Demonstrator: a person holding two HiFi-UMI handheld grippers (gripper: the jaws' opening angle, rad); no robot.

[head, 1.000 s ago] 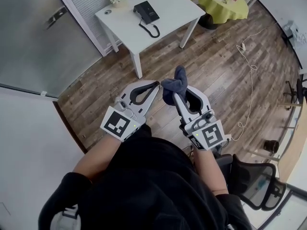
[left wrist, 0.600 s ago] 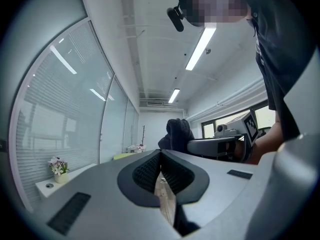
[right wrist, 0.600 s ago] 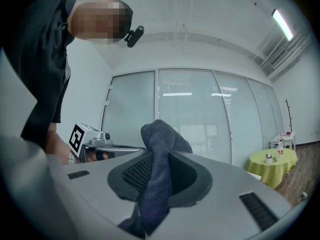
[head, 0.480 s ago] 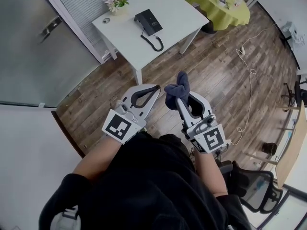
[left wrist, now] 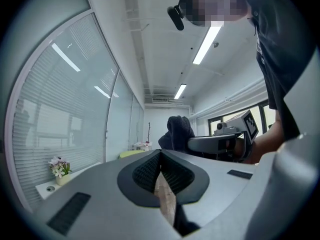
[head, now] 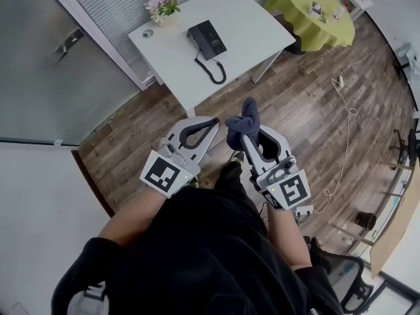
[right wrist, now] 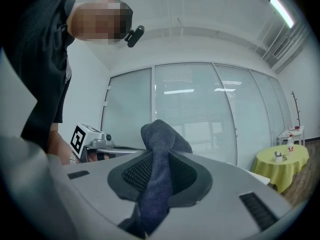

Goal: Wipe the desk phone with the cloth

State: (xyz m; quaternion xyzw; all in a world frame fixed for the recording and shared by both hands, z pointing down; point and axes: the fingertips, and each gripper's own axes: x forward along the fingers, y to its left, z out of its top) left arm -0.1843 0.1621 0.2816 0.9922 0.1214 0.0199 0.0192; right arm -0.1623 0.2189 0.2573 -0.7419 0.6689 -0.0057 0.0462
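The black desk phone (head: 207, 39) lies on a white table (head: 249, 25) at the top of the head view, its coiled cord (head: 213, 71) trailing toward the near edge. Both grippers hang over the wooden floor, well short of the table. My right gripper (head: 244, 135) is shut on a dark blue cloth (head: 243, 118), which bunches up above the jaws. The same cloth (right wrist: 159, 136) fills the closed pads of that gripper (right wrist: 156, 156) in the right gripper view. My left gripper (head: 211, 122) is shut and holds nothing, its pads (left wrist: 172, 171) meeting at the tip.
A pot of flowers (head: 161, 6) and a small round object (head: 147, 34) stand at the table's far left corner. A round table with a yellow-green cloth (head: 308, 5) is at the upper right. A white cable (head: 346, 104) runs over the floor on the right. A glass wall (head: 39, 58) lines the left.
The table and phone have slid lower and a little to the right in the head view, so I am nearer to them. Both grippers keep the same pose, with the cloth still held.
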